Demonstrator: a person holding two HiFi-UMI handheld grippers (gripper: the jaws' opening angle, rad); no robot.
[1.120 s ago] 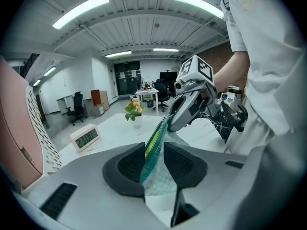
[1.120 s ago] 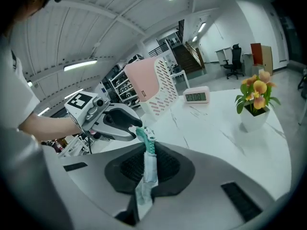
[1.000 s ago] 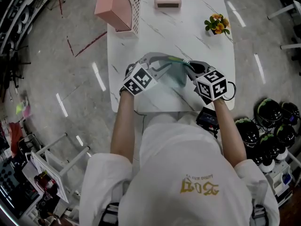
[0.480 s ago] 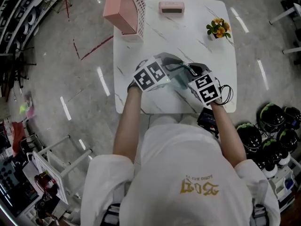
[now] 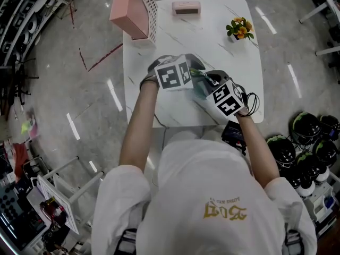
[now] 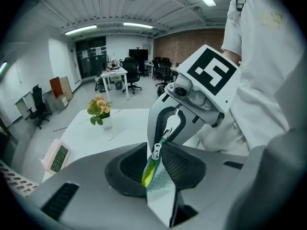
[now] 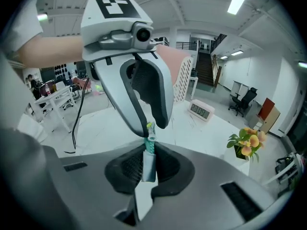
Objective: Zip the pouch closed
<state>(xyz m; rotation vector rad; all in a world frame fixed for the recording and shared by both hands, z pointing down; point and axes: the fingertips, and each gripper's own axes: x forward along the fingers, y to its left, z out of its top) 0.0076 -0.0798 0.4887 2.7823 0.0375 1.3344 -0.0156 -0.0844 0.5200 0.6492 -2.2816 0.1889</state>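
Head view: white marble counter (image 5: 223, 41), person in a white top standing at its near edge, both arms reaching in.

Left hand-held gripper (image 6: 158, 169) and right hand-held gripper (image 7: 148, 164) meet nose to nose above the middle of the counter. The pouch (image 6: 160, 186) hangs between them, clear of the surface.

- Left: teal fabric with a yellow-green lining sits between the pads, which lie against it. The jaws have just been opening a little, yet the grip holds. The metal zipper slider (image 6: 156, 151) stands just past the pads, at the tips of the opposite gripper.
- Right: jaws nearly together, pinching a thin strip of the pouch at the zip's end.

Obstructions: from above, the two marker cubes (image 5: 175, 73) cover most of the pouch, and only a sliver of teal shows between them. In each gripper view the other gripper's body fills the space behind the pouch.

Surroundings:
- Far left corner: a pink slotted bin (image 5: 135, 7).
- Far edge: a pink digital clock (image 5: 186, 7).
- Far right: a small pot of orange flowers (image 5: 240, 27).

All three are well apart from the pouch. A black cable (image 5: 254, 102) loops off the right gripper. A black box (image 5: 234, 133) sits below the counter's near right corner. Dark helmets (image 5: 305, 129) are grouped on the floor at right.
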